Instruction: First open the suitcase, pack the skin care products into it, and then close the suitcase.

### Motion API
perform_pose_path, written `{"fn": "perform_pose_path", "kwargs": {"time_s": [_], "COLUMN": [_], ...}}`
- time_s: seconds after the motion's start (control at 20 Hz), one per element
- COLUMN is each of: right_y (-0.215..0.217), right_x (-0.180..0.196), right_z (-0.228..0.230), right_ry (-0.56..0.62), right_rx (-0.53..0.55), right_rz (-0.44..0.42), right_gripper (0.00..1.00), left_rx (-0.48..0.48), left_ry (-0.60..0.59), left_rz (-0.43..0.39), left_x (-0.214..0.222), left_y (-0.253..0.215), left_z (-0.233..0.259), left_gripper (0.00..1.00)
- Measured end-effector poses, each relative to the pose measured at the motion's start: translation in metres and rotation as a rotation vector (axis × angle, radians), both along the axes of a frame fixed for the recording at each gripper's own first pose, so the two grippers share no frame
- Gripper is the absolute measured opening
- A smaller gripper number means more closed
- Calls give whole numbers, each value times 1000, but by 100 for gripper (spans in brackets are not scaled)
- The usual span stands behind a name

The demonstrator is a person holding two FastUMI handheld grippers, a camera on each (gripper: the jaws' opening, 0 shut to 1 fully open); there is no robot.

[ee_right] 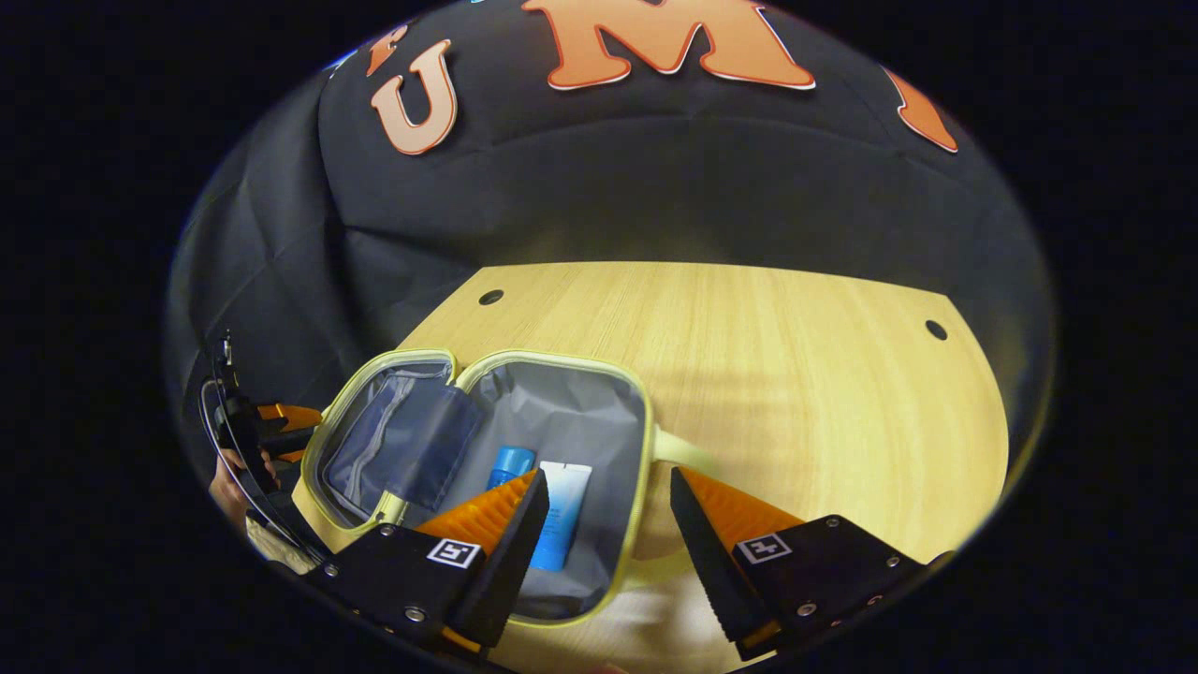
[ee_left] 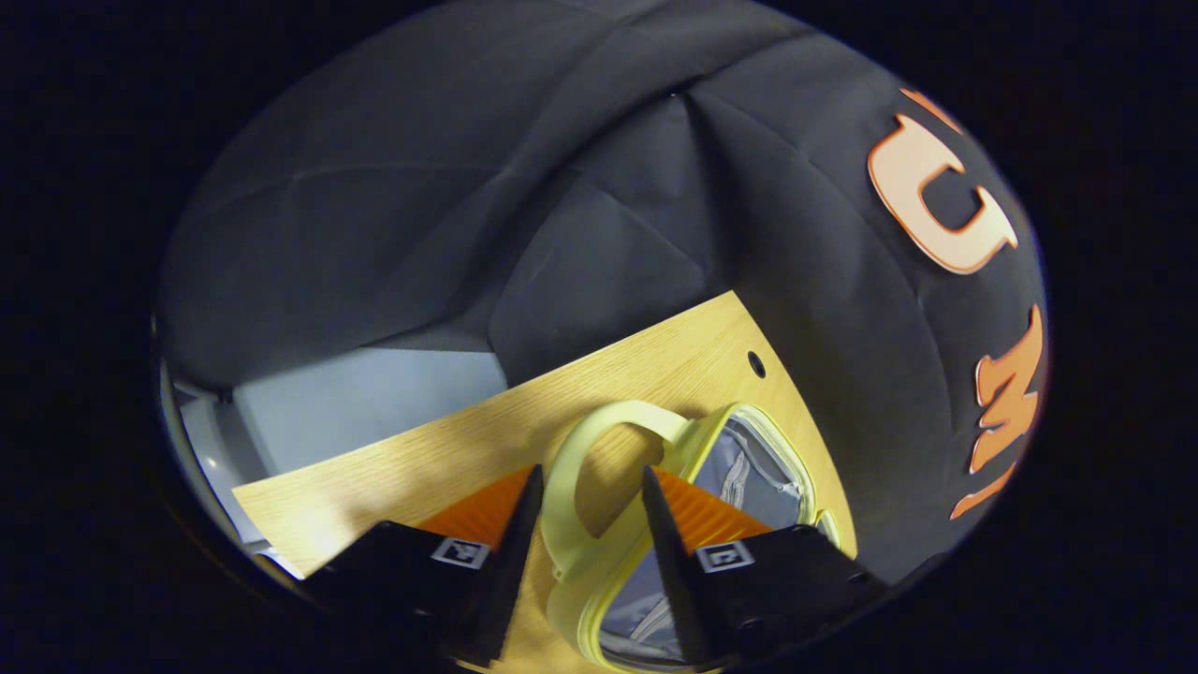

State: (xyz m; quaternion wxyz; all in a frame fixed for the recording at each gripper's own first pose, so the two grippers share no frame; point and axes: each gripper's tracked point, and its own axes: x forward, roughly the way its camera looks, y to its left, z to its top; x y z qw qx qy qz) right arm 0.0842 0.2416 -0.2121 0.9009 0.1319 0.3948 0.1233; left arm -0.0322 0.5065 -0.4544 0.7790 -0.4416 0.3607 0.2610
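Light wooden table — black cloth wall behind.

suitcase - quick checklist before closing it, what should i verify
1. Suitcase open flat on the table: ok.
2. Products packed: a white tube and a blue-capped item lie in the right half: ok. Whether more remain outside: cannot tell.
3. Nothing overhanging the zipper rim: ok as far as the right gripper view shows; the near edge is hidden by the fingers.
4. Left gripper straddles the handle, jaws open, not yet gripping: ok for a grasp.
5. Right gripper open, holding nothing, above the case's right edge: ok.
6. Lid half's pocket lies flat: ok.
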Motion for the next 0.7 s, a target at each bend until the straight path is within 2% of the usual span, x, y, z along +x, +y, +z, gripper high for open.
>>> {"fn": "perform_pose_path", "kwargs": {"time_s": [0.05,0.1,0.15,0.2,0.3,0.4,0.45,0.7], "right_y": [-5,-9,-12,-16,-25,-37,-44,-63], "right_x": [-1,-3,-6,-9,-18,-24,-25,-23], "right_z": [3,5,7,7,8,14,17,34], "right_ry": [-9,-15,-16,-14,-13,-27,-39,-88], "right_rx": [-4,-6,-3,-3,-11,-28,-37,-43], "right_rz": [-7,-15,-22,-30,-40,-47,-53,-87], "right_gripper": [85,84,85,85,85,85,85,85], "left_rx": [-26,-52,-98,-110,-201,-203,-204,-158], "left_ry": [-6,-28,-64,-55,-123,-163,-189,-374], "left_rz": [2,26,51,107,147,145,122,44], "left_x": [-1,-2,6,3,-1,-6,3,8], "left_y": [-2,1,1,4,7,7,7,10], "left_z": [-7,-10,-16,-29,-22,-20,-18,58], "left_gripper": [59,59,53,59,24,23,9,10]}}
